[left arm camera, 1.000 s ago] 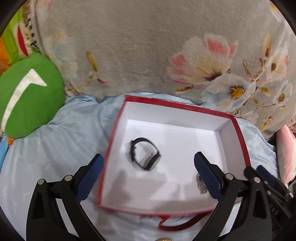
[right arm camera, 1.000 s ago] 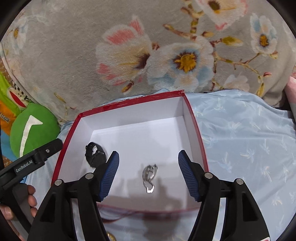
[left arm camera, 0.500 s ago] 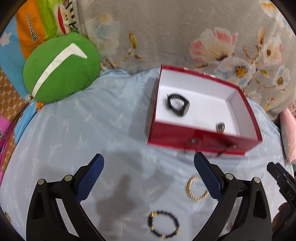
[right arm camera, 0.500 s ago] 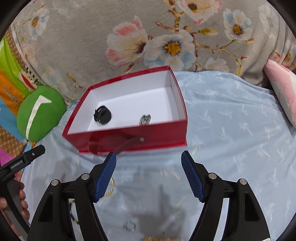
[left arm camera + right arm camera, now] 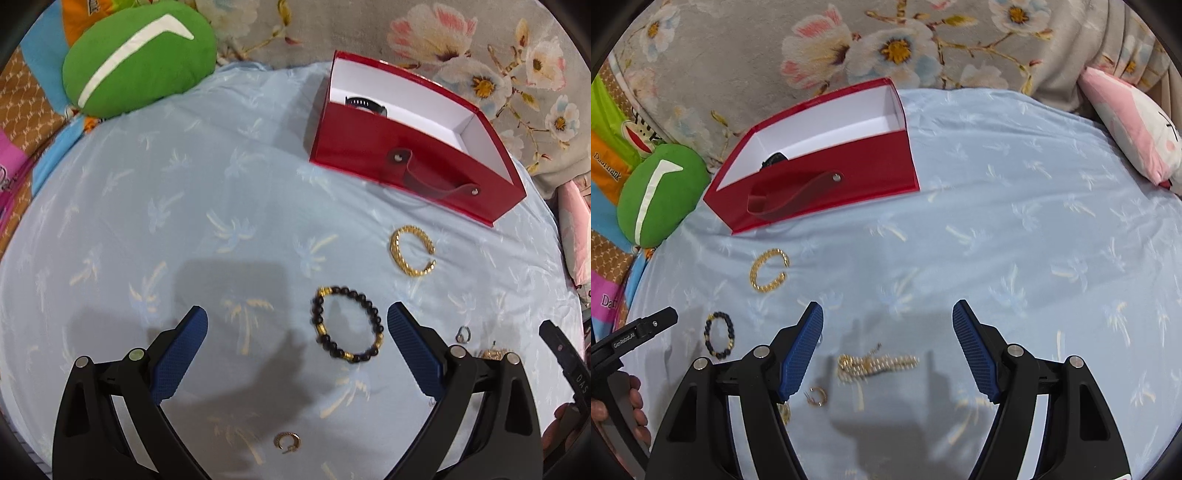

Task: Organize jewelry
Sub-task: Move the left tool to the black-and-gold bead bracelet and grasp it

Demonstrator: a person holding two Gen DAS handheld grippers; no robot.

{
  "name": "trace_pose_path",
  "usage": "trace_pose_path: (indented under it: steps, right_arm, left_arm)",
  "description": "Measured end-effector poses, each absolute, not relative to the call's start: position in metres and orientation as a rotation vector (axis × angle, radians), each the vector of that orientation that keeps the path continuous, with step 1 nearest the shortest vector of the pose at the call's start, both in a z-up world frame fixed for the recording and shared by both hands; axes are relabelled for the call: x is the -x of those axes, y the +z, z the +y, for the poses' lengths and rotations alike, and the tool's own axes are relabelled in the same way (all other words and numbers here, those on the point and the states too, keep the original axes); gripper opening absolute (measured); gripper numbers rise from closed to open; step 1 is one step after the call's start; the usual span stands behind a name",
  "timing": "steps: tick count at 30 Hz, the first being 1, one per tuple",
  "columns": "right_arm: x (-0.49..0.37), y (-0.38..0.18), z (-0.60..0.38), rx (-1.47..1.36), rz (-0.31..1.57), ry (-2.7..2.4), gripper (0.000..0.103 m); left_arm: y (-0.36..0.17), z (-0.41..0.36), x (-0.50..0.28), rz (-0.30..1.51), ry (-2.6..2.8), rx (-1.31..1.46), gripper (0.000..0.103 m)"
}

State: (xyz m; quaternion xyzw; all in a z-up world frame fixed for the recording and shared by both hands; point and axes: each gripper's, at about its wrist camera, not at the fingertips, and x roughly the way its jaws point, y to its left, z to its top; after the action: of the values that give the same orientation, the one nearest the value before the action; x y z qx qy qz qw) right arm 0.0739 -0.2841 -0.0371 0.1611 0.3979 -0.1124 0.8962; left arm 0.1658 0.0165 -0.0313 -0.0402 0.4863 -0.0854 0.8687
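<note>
A red box [image 5: 413, 162] with a white inside stands at the far side of the blue cloth, with a black watch [image 5: 364, 102] in it; it also shows in the right wrist view [image 5: 827, 173]. A black-and-gold bead bracelet [image 5: 349, 325], a gold open bangle [image 5: 412, 251], a small gold earring [image 5: 286, 441] and a small silver ring [image 5: 462, 334] lie on the cloth. My left gripper [image 5: 297, 332] is open and empty above the cloth, the bead bracelet just inside its right finger. My right gripper [image 5: 888, 332] is open and empty above a gold chain [image 5: 877, 363]; a gold hoop earring [image 5: 817, 396] lies beside it.
A green cushion [image 5: 136, 59] sits at the far left. A floral grey blanket [image 5: 849, 44] runs along the back. A pink-and-white plush [image 5: 1134, 125] lies at the far right. The blue palm-print cloth [image 5: 1034, 221] covers the surface.
Both grippers have pulled back from over the red box and now sit low over the cloth, with the loose jewelry in view. Both stay open and empty.
</note>
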Motion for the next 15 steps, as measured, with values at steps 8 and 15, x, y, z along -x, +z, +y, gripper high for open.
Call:
trace_pose_path:
  steps: [8,15]
  right_arm:
    - [-0.062,-0.051,-0.273,-0.324,0.871,-0.217,0.071]
    - [-0.068,-0.053,-0.262,-0.310,0.887,-0.186,0.071]
  left_arm:
    - [-0.065,-0.001,-0.167,1.100,-0.184,0.072,0.091]
    - [-0.078,-0.016,-0.168,1.109,-0.189,0.012,0.085]
